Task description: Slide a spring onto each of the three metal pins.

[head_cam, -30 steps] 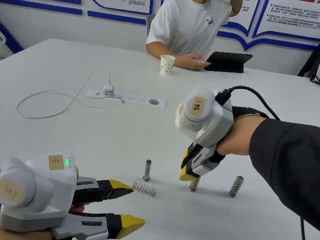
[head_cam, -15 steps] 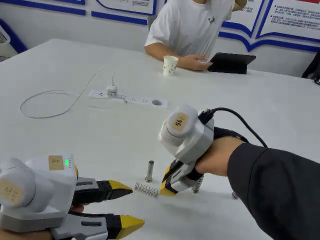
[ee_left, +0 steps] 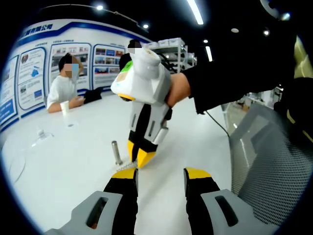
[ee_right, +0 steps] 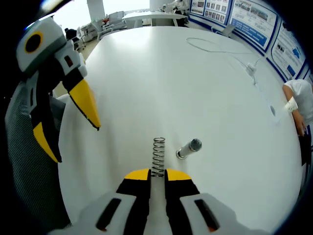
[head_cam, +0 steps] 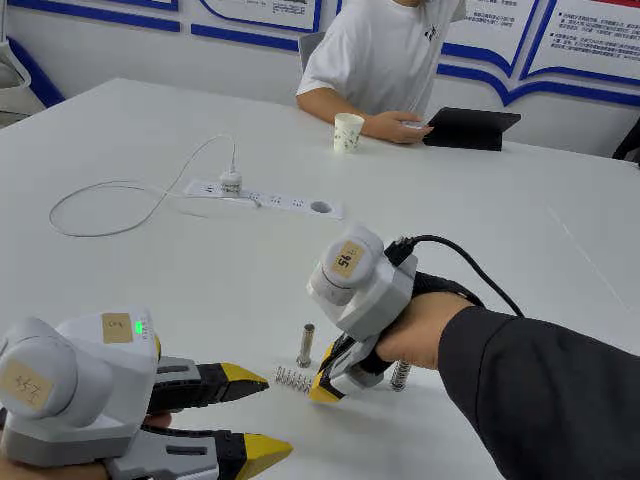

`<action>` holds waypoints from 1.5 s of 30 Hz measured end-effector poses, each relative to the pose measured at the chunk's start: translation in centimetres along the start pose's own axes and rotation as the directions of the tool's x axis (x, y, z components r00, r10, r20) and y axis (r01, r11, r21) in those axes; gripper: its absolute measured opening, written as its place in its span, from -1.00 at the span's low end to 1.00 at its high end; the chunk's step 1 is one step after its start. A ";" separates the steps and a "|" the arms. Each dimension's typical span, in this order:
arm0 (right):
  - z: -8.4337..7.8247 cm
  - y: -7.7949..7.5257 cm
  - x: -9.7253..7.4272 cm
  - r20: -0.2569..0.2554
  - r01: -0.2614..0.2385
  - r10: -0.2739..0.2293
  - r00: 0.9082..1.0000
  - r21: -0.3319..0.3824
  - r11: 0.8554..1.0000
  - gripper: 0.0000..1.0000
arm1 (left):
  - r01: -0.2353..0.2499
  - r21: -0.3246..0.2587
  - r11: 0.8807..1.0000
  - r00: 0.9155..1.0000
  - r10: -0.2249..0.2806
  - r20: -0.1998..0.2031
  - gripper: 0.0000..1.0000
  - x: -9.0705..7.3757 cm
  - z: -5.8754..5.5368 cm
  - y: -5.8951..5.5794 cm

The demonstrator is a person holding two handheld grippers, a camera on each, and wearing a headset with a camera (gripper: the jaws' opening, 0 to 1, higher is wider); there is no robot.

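A loose spring (head_cam: 292, 379) lies flat on the white table, just in front of a bare upright metal pin (head_cam: 306, 344). My right gripper (head_cam: 323, 388) points down at the spring's right end. In the right gripper view the spring (ee_right: 157, 155) runs straight out from between the tips of the right gripper (ee_right: 151, 175), which are shut on its near end, and the pin (ee_right: 188, 148) stands beside it. A second pin (head_cam: 400, 375) wearing a spring peeks out behind the right hand. My left gripper (head_cam: 262, 413) hovers open at the bottom left, holding nothing. From the left gripper (ee_left: 161, 174) view, the pin (ee_left: 116, 152) is ahead.
A white power strip (head_cam: 265, 198) with a looping cable (head_cam: 120, 190) lies mid-table. At the far edge a seated person rests a hand by a paper cup (head_cam: 348, 131) and a dark tablet (head_cam: 470, 127).
My right gripper has moved left, from the spring-covered pin to the loose spring, and lowered onto its end. The left gripper has stayed put.
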State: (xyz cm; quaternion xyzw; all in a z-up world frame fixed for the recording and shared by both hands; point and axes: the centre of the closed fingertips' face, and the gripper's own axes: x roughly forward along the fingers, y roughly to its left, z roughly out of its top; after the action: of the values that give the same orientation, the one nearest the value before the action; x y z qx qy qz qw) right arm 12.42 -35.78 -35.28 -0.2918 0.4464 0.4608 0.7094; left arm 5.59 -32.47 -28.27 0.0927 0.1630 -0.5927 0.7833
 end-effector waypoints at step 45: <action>-0.5 6.5 -7.4 -0.067 -0.096 0.081 0.994 -0.270 0.958 -0.77 | 0.062 0.057 0.996 0.998 -0.061 -0.020 -0.29 1.3 1.0 -0.9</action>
State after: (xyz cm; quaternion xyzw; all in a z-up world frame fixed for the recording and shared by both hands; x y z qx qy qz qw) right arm 5.02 -36.48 -28.83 -0.3789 0.4110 0.5409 0.6285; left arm 5.24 -34.23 -27.81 0.1155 0.1555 -0.6203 0.7601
